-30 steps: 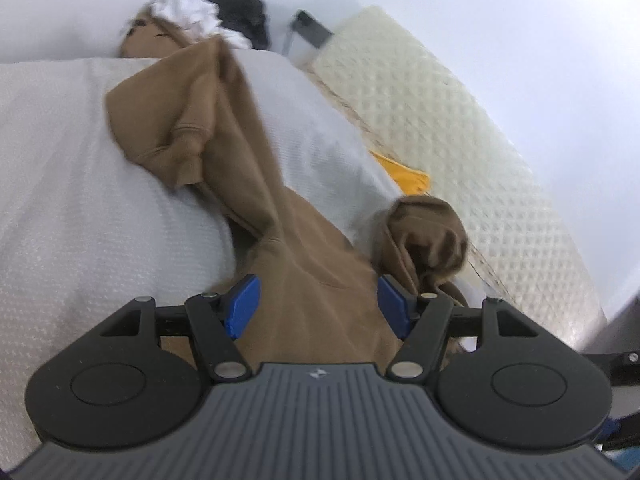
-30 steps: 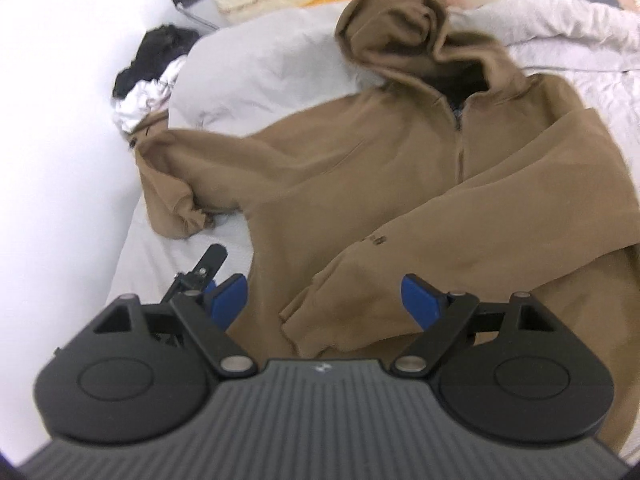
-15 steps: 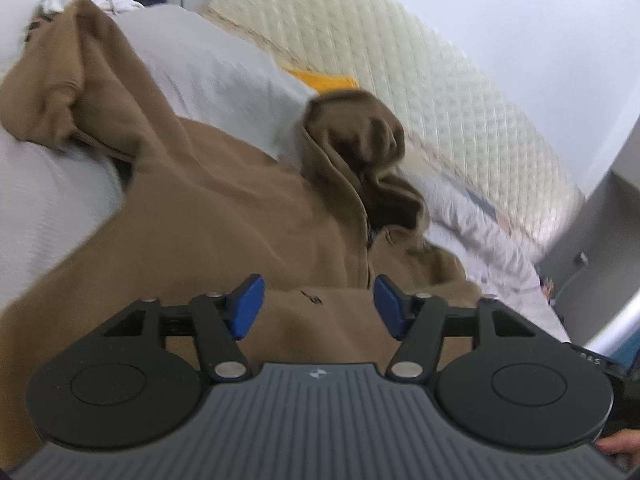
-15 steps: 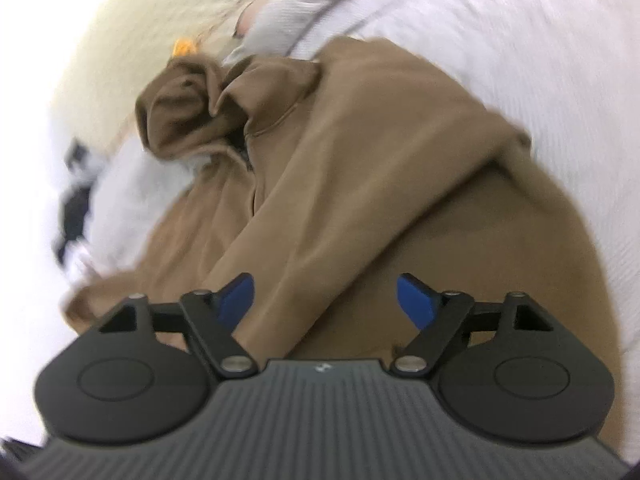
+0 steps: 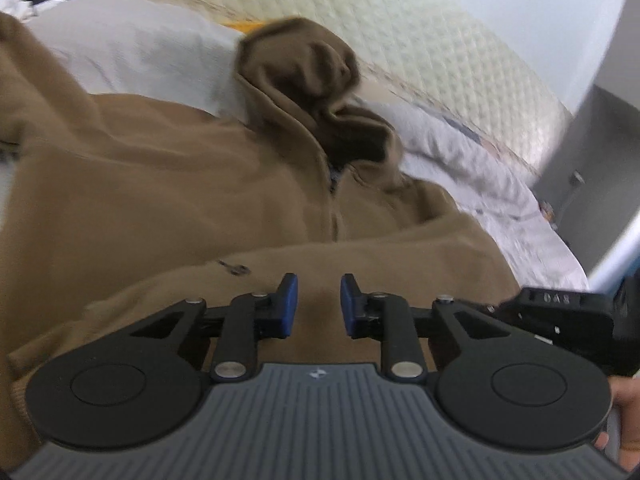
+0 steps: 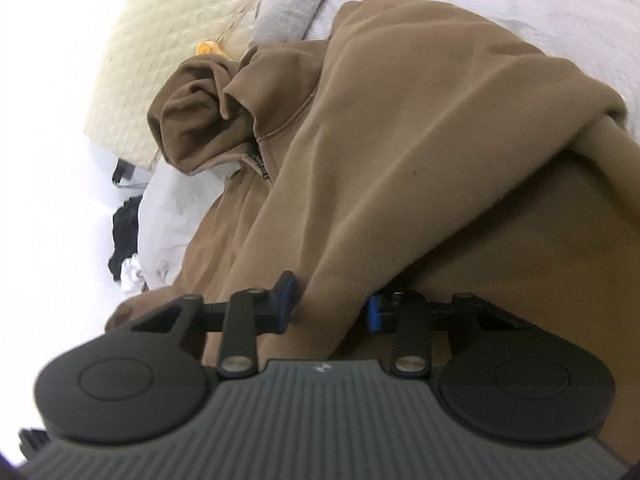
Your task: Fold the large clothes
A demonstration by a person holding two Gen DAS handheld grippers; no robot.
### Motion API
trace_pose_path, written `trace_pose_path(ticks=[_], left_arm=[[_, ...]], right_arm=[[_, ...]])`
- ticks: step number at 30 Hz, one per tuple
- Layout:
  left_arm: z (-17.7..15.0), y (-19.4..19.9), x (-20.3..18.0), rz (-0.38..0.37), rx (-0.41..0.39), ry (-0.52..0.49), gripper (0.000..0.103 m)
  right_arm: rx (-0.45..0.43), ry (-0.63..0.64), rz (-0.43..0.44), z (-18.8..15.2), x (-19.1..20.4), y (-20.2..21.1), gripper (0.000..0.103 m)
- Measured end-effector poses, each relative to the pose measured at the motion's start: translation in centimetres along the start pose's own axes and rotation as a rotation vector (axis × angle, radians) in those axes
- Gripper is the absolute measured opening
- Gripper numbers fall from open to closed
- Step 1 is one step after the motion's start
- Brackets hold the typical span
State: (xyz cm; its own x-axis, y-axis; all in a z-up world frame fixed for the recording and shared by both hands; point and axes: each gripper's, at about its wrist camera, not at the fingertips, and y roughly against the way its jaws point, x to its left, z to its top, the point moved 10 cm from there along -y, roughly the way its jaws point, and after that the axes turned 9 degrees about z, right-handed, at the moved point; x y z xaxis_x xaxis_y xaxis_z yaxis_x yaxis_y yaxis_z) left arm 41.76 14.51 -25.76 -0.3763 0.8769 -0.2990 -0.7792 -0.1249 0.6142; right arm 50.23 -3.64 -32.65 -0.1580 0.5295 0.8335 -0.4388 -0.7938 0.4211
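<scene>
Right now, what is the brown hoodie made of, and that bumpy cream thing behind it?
The brown hoodie looks like thick, soft cotton fleece: matte, with heavy rounded folds and a stitched zip front. The bumpy cream thing looks like padded quilted fabric, perhaps a mattress or headboard: diamond-shaped dimples with a slight sheen. I can't be sure of either from looks alone.

matt brown fleece hoodie [image 5: 168, 200], quilted headboard [image 5: 420, 40]

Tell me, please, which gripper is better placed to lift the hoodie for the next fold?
Probably the right gripper: a hoodie fold sits between its closing jaws. The left gripper, closing too, shows a gap.
</scene>
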Motion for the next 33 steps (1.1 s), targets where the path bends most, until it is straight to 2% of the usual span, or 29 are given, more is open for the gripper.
trace_pose_path(ticks=[4,8,10,14,19,21,24,30,32,33], left_arm=[[-0.8,-0.6,-0.9,0.002,0.019,-0.046,0.027],[-1.0,-0.3,-1.1,-0.047,0.043,-0.008,0.026],[-0.9,0.2,-1.1,-0.07,0.051,0.012,0.026],[-1.7,0.9,-1.2,-0.118,0.102,0.04,0.026],[-4.3,-0.1,-1.1,-0.047,0.209,-0.024,0.026],[-5.1,-0.8,-1.2,-0.02,0.233,-0.055,0.026],[-5.4,-1.2,-1.5,0.004,0.226,-0.092,0.026],[-4.3,0.2,-0.3,-0.022,0.216,0.003,0.029],[-3.4,1.6,0.6,-0.016,0.181,0.042,0.044],[-2.9,2.4,1.0,-0.012,0.157,0.061,0.055]], right_arm=[[-0.02,0.011,0.023,0.3,0.9,1.0,0.022],[-0.068,0.028,0.065,0.9,2.3,3.4,0.018],[-0.098,0.061,0.05,1.0,2.7,4.7,0.017],[-0.128,0.077,-0.04,0.8,1.6,7.1,0.016],[-0.095,0.062,-0.195,-0.6,-1.9,7.0,0.017],[-0.083,0.091,-0.254,-1.0,-2.9,6.1,0.019],[-0.084,0.127,-0.299,-1.4,-3.7,5.8,0.022],[-0.066,0.126,-0.293,-1.6,-3.4,6.9,0.036],[-0.053,0.124,-0.287,-1.9,-2.8,7.2,0.047],[-0.052,0.127,-0.282,-2.1,-2.4,7.6,0.058]])
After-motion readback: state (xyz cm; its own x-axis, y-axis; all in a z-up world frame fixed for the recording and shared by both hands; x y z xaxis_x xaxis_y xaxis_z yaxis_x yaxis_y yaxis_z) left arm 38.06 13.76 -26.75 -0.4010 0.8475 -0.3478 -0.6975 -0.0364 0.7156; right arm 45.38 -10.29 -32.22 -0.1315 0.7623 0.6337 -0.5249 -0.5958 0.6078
